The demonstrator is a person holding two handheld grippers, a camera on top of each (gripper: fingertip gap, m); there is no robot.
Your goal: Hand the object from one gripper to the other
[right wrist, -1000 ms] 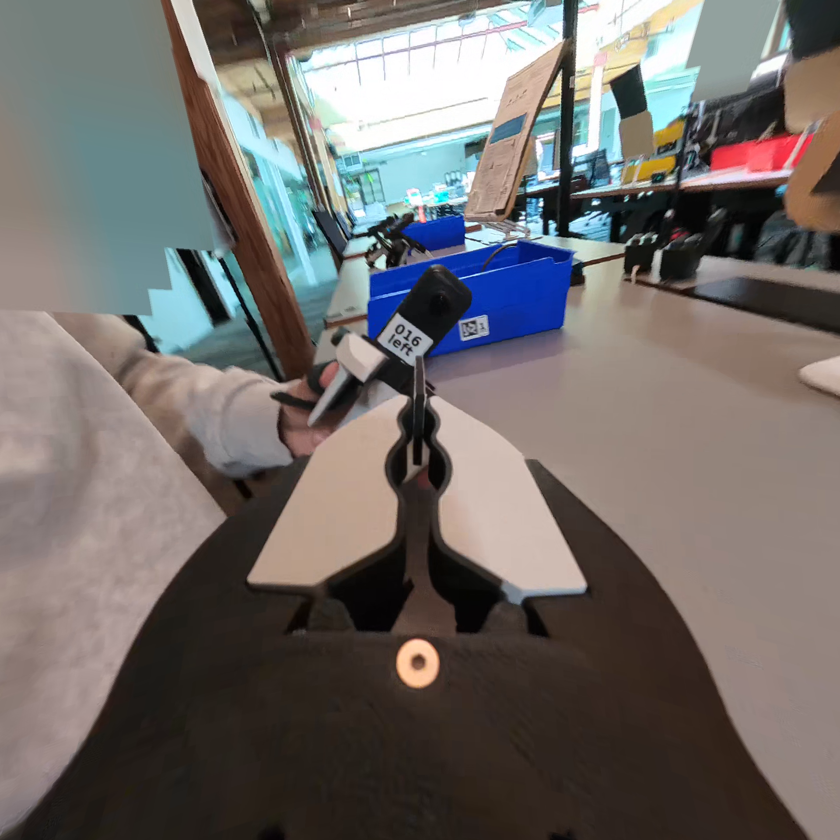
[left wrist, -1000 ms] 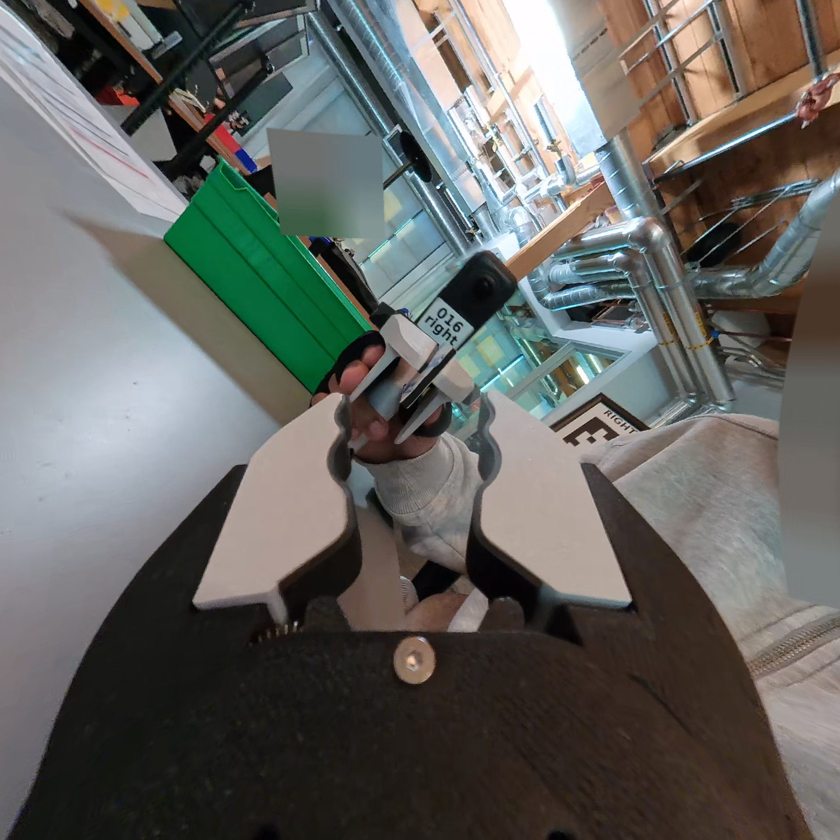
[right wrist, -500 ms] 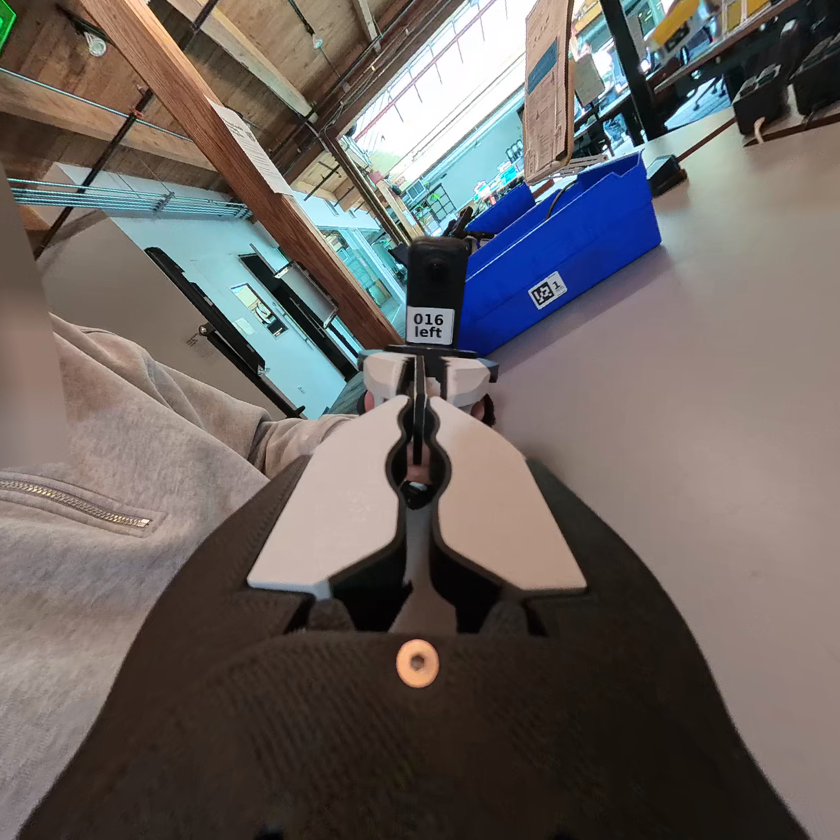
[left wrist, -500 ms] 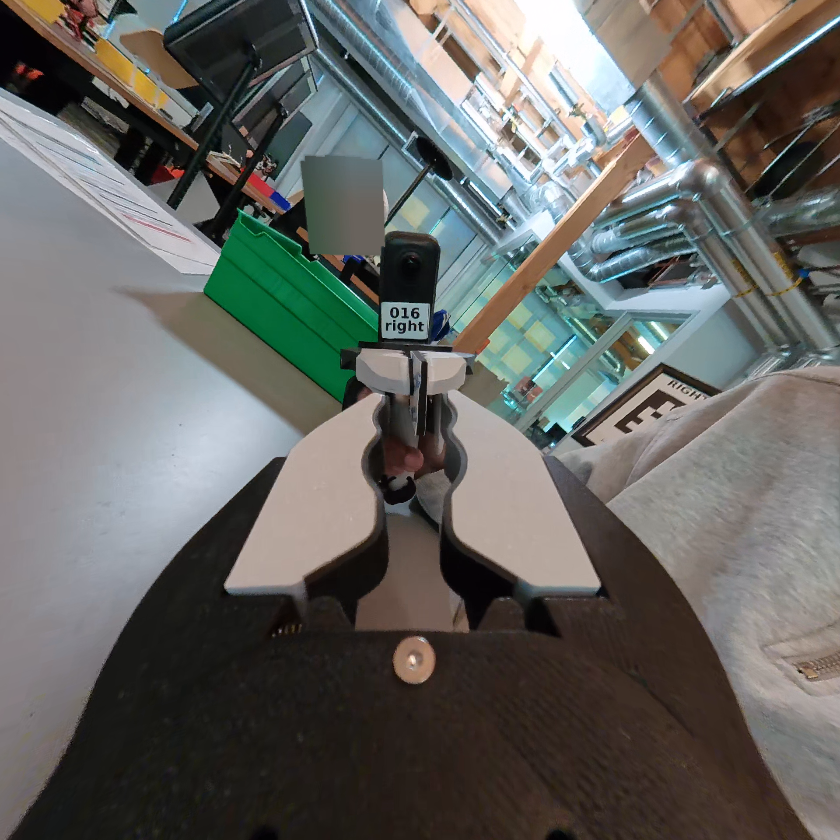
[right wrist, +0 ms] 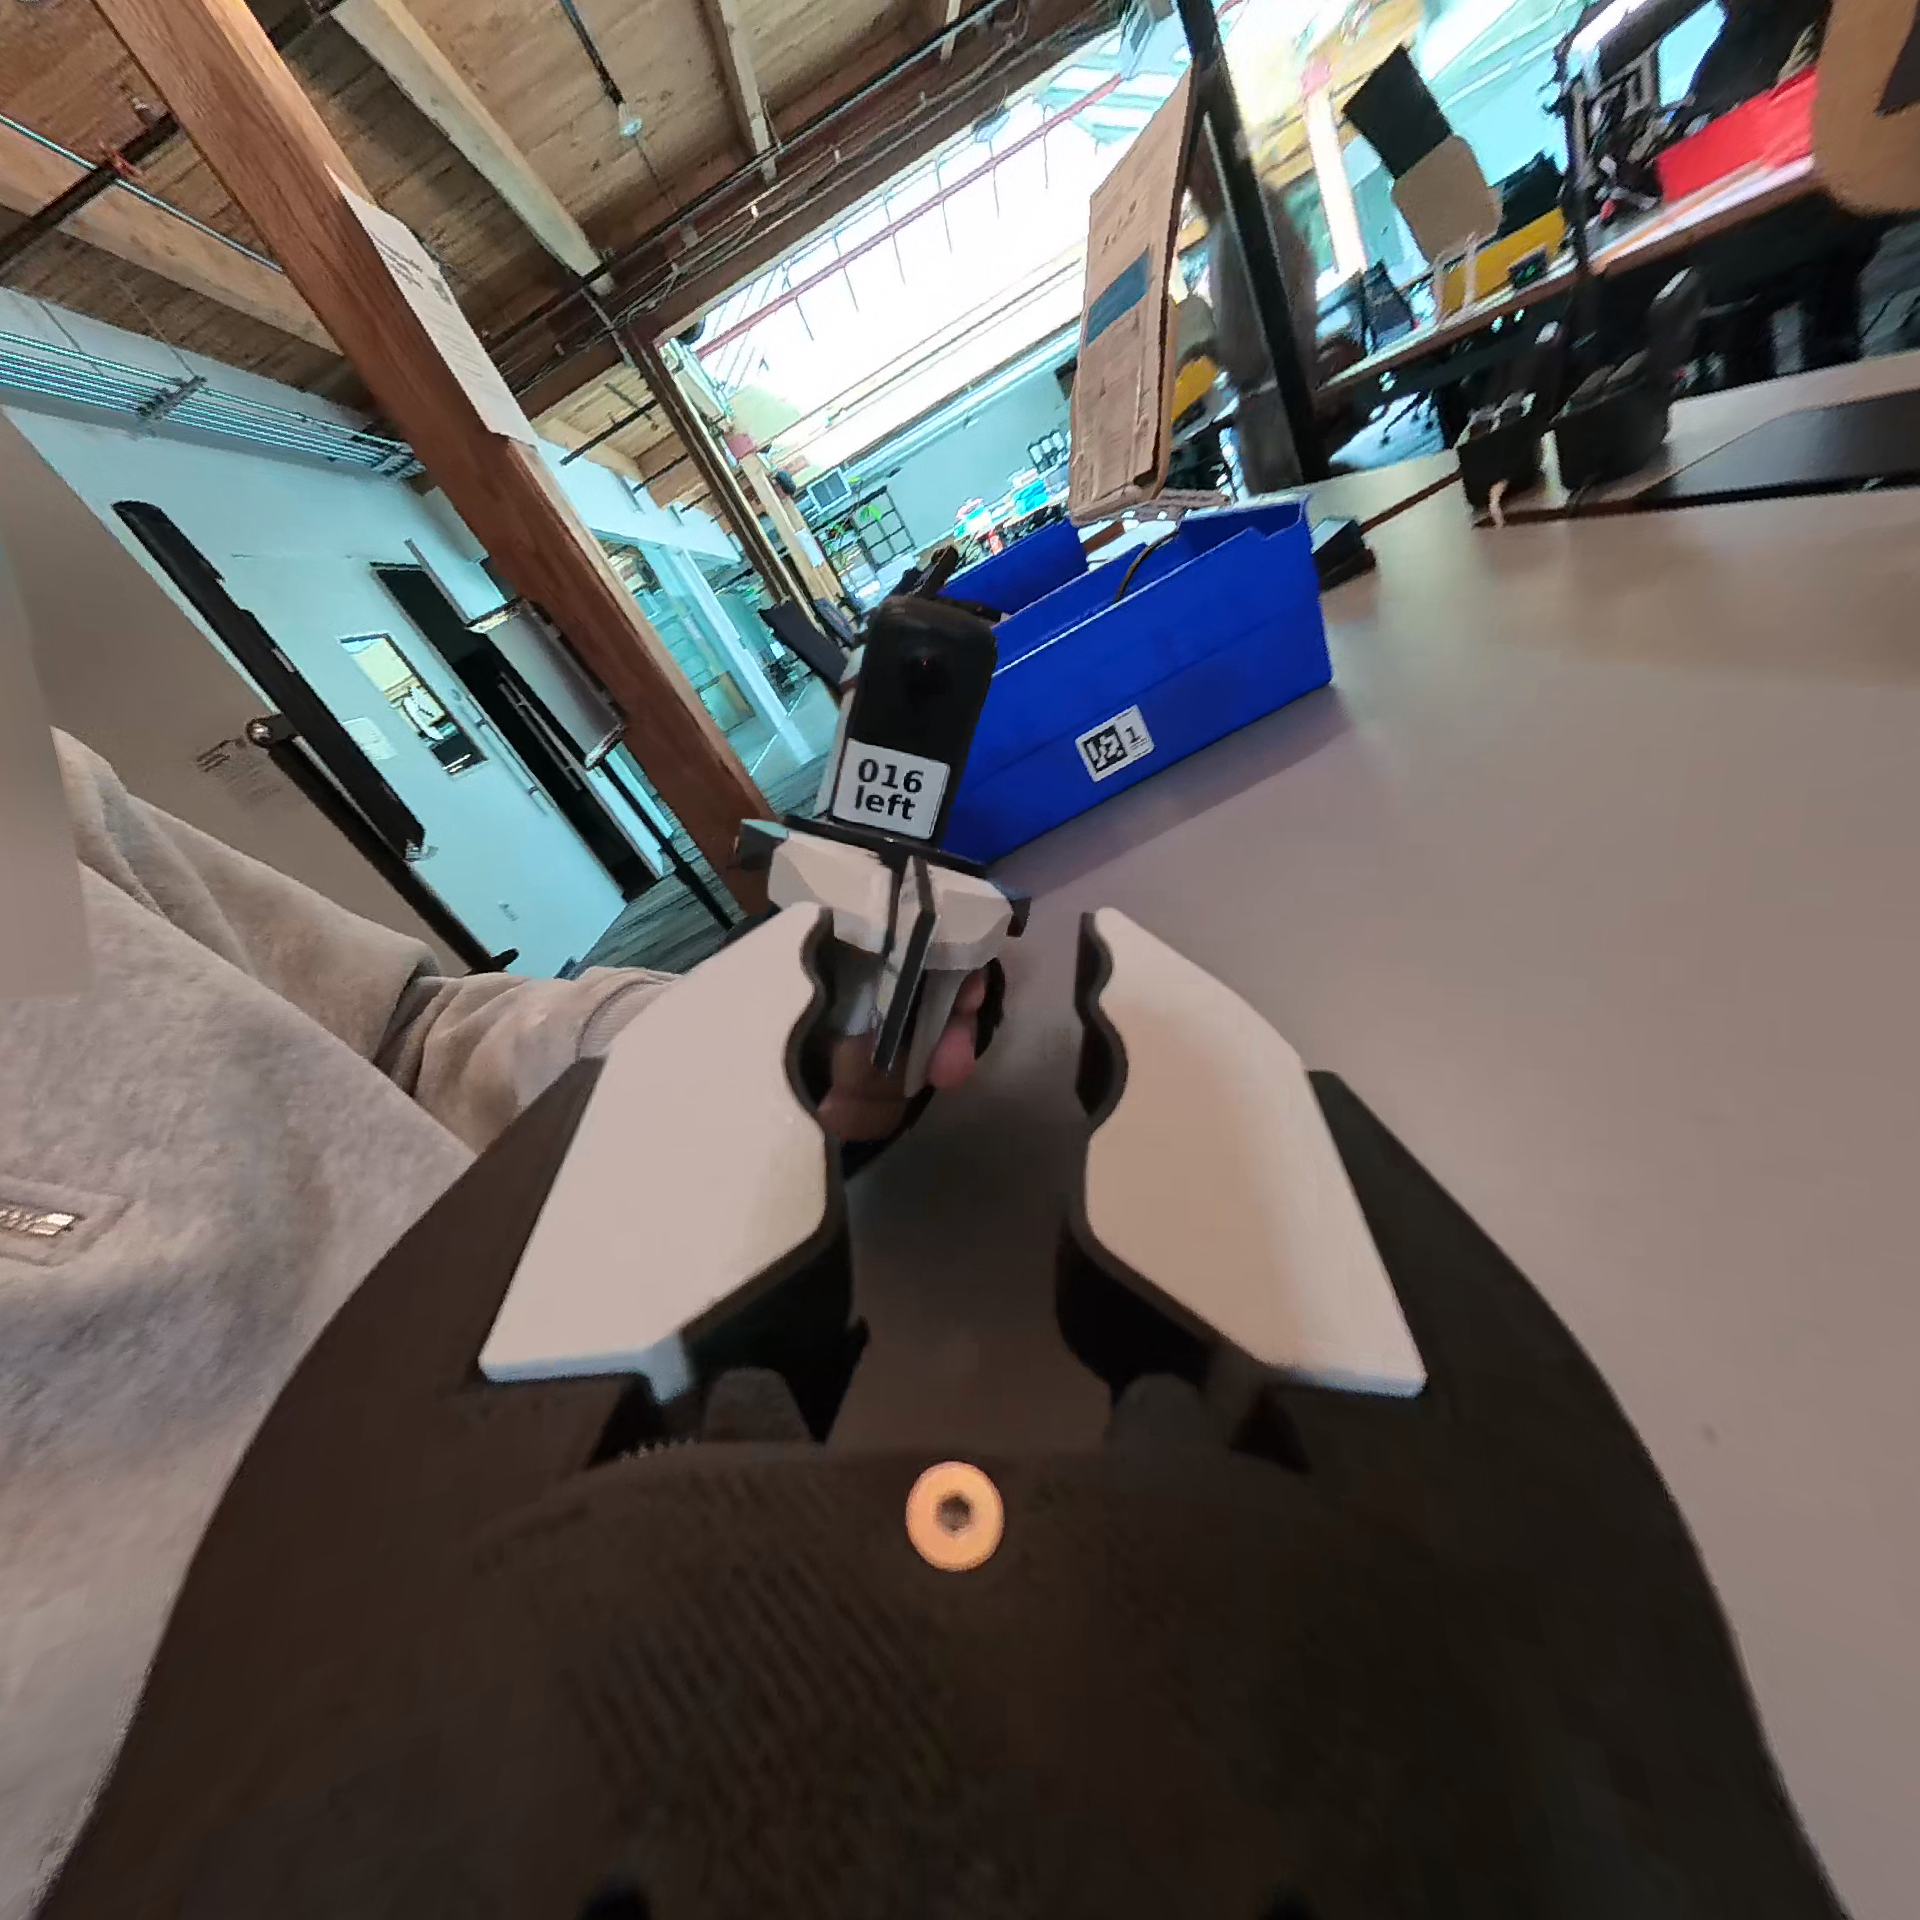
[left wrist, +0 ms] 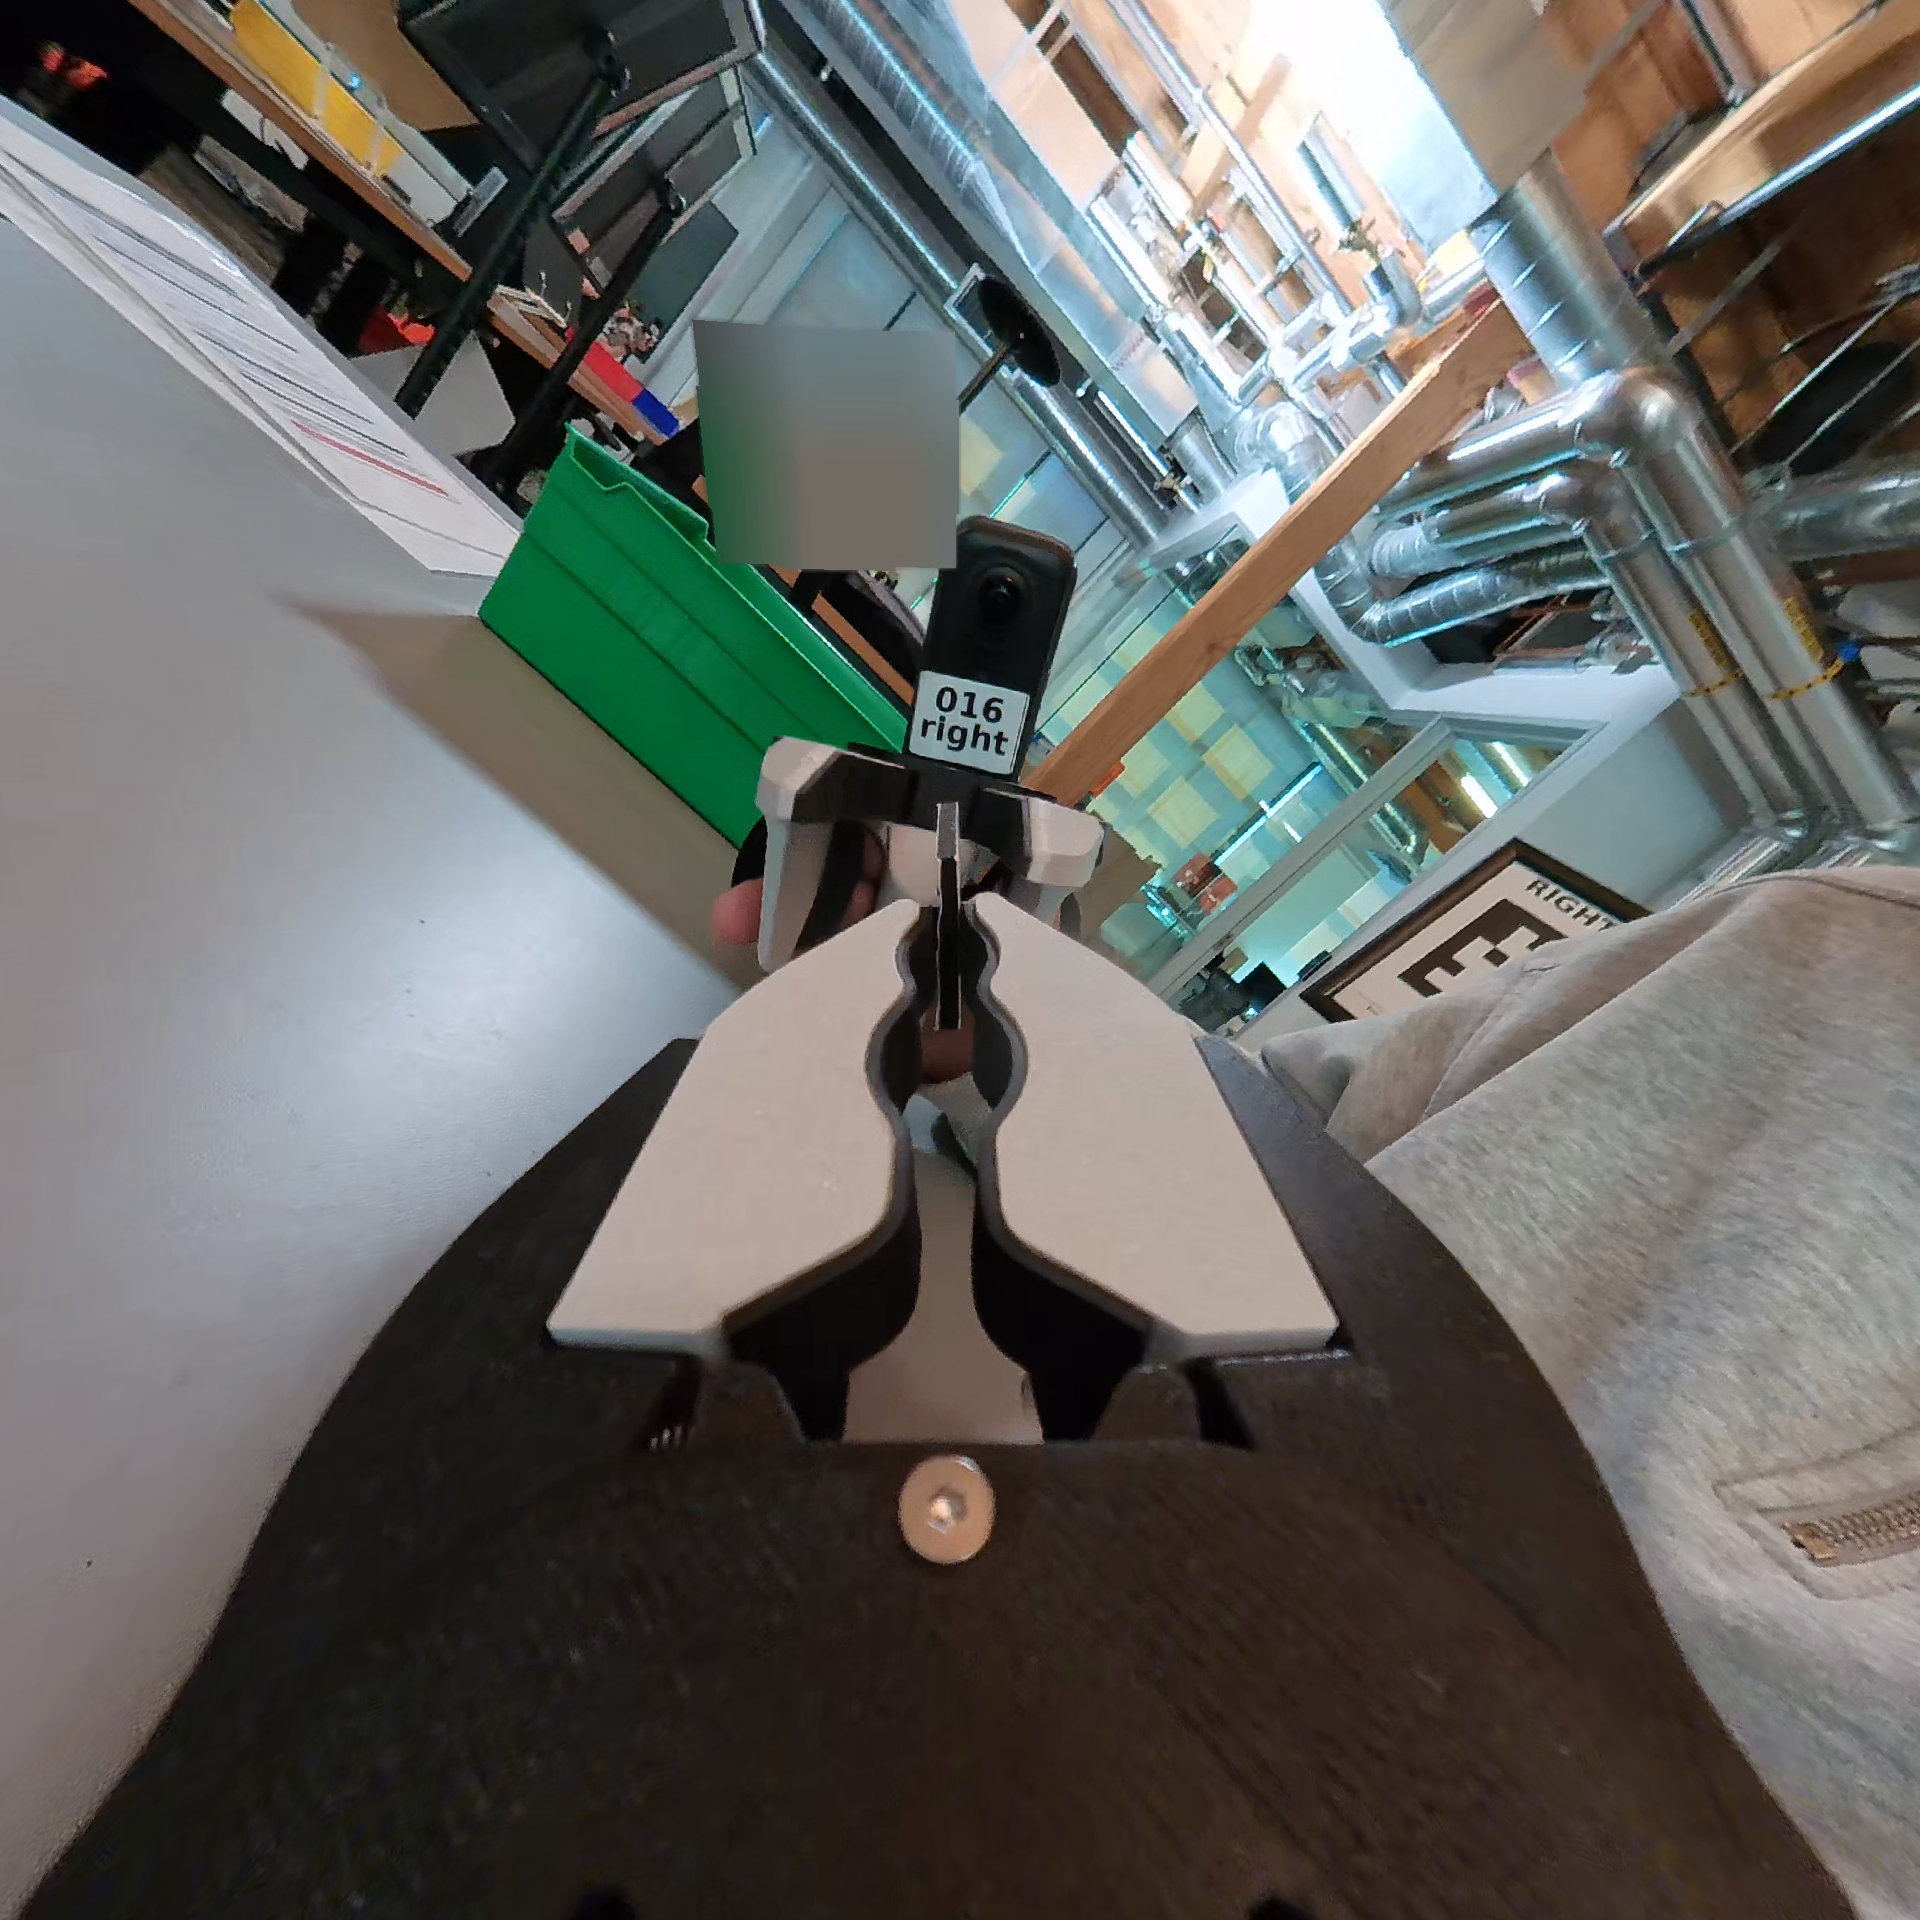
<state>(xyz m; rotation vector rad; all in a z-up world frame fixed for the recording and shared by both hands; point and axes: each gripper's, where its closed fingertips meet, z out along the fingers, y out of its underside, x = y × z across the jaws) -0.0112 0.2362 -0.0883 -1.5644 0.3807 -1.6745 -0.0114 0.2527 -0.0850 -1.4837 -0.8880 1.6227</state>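
Left gripper (left wrist: 943,914) pinched on thin dark strip (left wrist: 945,961), held above table (left wrist: 260,935). Right gripper (right wrist: 945,935) wide open, holding nothing. Advice: back right straight off, clear of strip; keep left squeeze steady.

A thin, flat black object (left wrist: 945,961), seen edge-on as a narrow dark strip, is pinched upright between the closed tips of the left gripper (left wrist: 945,914), held in the air above a grey table (left wrist: 260,935). In the right wrist view the same strip (right wrist: 902,992) juts out from that gripper's (right wrist: 902,940) white fingers, tilted slightly, its free end between the spread fingers of the right gripper (right wrist: 951,935), nearer the left-hand one and touching neither. Its exact shape cannot be made out.
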